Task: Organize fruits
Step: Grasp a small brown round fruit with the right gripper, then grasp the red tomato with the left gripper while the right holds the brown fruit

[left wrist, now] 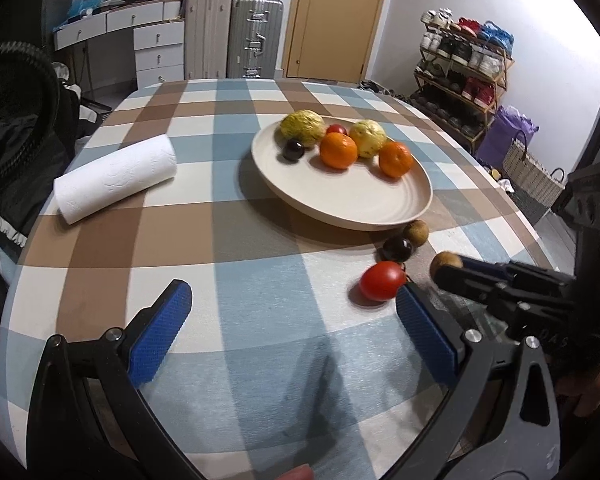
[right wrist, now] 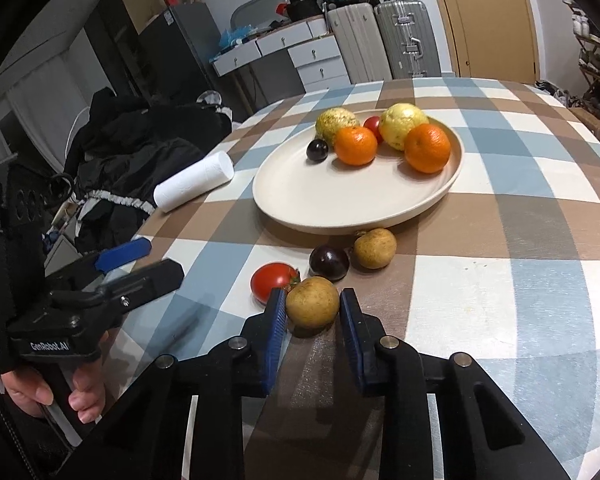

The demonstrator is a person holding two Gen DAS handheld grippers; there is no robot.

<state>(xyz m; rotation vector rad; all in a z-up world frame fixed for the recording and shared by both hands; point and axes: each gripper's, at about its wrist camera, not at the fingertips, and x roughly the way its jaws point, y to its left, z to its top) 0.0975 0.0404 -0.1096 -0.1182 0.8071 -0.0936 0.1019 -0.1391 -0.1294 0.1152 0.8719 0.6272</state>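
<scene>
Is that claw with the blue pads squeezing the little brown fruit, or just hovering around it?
Squeezing it. The right claw has both blue pads pressed against the brown fruit, which still sits on the checked tablecloth.

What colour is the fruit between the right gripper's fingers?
Yellowish brown fruit; right wrist view shows it best.

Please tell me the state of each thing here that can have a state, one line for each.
Right gripper: shut on brown fruit.
Left gripper: open, empty.
Plate: holds six fruits.
Red tomato: loose on the table.
Paper roll: lying on its side.
</scene>
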